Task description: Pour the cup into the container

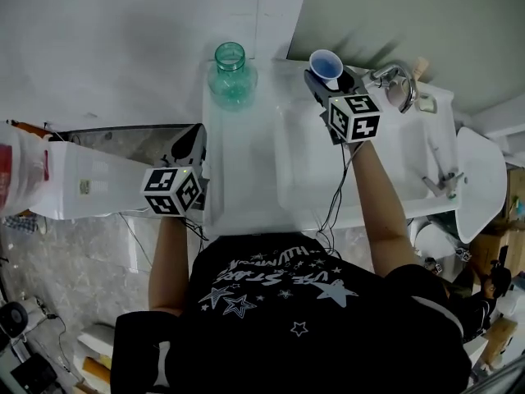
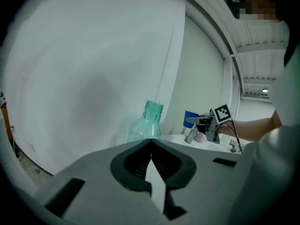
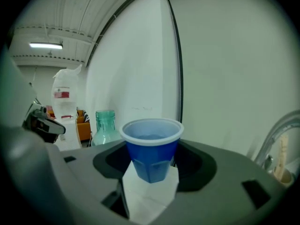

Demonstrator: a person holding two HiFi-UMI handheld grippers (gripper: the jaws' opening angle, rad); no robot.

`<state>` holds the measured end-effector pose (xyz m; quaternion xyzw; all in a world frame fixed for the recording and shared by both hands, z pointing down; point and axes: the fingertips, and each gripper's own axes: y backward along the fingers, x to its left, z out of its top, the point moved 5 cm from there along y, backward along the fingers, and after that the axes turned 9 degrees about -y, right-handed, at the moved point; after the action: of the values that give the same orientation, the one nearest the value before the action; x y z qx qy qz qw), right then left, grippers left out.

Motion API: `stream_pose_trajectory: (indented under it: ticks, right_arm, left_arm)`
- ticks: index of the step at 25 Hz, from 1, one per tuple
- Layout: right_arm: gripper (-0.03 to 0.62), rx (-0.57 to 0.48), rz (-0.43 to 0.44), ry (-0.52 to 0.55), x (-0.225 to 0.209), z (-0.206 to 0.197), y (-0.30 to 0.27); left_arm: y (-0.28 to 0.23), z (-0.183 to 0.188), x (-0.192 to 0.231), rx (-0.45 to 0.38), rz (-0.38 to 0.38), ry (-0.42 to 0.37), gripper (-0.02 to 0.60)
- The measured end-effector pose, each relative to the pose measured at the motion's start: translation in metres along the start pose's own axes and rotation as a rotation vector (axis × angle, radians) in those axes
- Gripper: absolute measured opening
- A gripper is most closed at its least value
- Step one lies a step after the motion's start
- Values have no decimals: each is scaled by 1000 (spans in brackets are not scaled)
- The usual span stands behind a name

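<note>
A blue plastic cup (image 1: 326, 64) stands upright between the jaws of my right gripper (image 1: 330, 79), which is shut on its body, above the back left corner of a white sink. In the right gripper view the cup (image 3: 152, 146) holds some liquid, and the jaws of that gripper (image 3: 151, 165) press on its lower half. A green see-through jar (image 1: 230, 75) with an open mouth stands on the white counter, left of the cup. My left gripper (image 1: 195, 138) hangs lower, near the counter's left edge, shut with nothing in it (image 2: 151, 142). From there the jar (image 2: 149, 123) shows ahead.
A white sink basin (image 1: 373, 175) with a chrome faucet (image 1: 400, 84) lies to the right of the counter strip (image 1: 238, 171). A white container with a red label (image 1: 23, 177) sits at far left. A white wall runs behind the jar.
</note>
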<state>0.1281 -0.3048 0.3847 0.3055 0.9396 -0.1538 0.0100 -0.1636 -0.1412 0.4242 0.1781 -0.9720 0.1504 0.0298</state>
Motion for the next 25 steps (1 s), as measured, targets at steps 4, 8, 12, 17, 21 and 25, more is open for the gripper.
stream_pose_trajectory:
  ticks: [4,8,12,17,21,25]
  right_arm:
    - [278,8,51,42,21,14,-10]
    - [276,26,98,89,43,23,-23]
    - [276,31,138,108,64,35,-37]
    - [275,60,157,163,78,48,-53]
    - [275,95,157,232,86,54,-64]
    - [275,130,164,294,95,55,-71]
  left_arm:
    - [-2,4,6,-12,-13,16,11]
    - [-5,9,13,-21,-21,10,11]
    - [-6,14,25,-34,-12,1,11]
    - [-10,22,39,-54,-2,-9,11]
    - [-15,27,48,-66,-4,-13,11]
    - [-20,29,57,-68,-11,-10,11]
